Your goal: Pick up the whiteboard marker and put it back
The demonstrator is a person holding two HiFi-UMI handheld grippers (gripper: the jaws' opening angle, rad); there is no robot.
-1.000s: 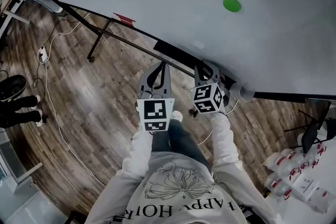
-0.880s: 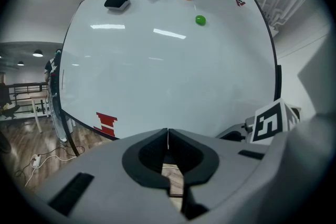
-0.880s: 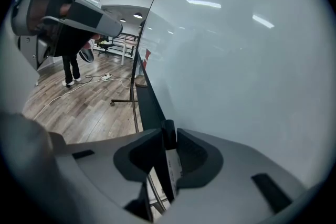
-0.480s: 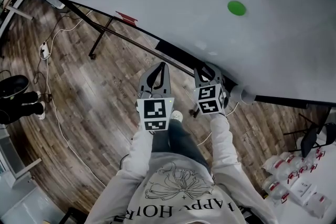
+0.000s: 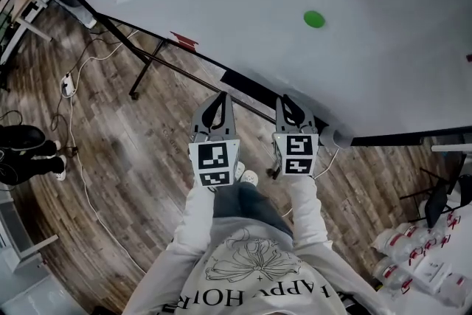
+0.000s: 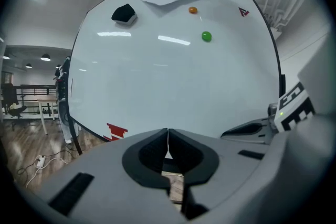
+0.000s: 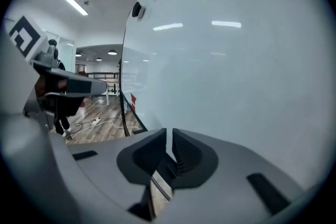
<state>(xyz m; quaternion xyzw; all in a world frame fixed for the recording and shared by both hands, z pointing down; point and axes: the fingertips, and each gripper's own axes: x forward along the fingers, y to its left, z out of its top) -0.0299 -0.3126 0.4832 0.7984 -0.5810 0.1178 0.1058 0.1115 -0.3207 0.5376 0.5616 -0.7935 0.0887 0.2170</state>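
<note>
Left gripper (image 5: 223, 95): fingers pressed together, empty. Right gripper (image 5: 285, 99): fingers narrow, just been closing, nothing between them.

Whiteboard marker (image 5: 341, 136): held by neither gripper. We take it, with some doubt, to be the pale cylinder at the whiteboard's (image 5: 221, 4) lower edge, just beside the right gripper.

Hazards we list: if it lies loose on that edge, a brush from the right gripper could roll it off to the floor (image 5: 125, 151). A misread object would leave the task unfinished.

Jaws together on left gripper (image 5: 221, 96); right gripper (image 5: 285, 99) just closing, seemingly slit apart, empty.
</note>
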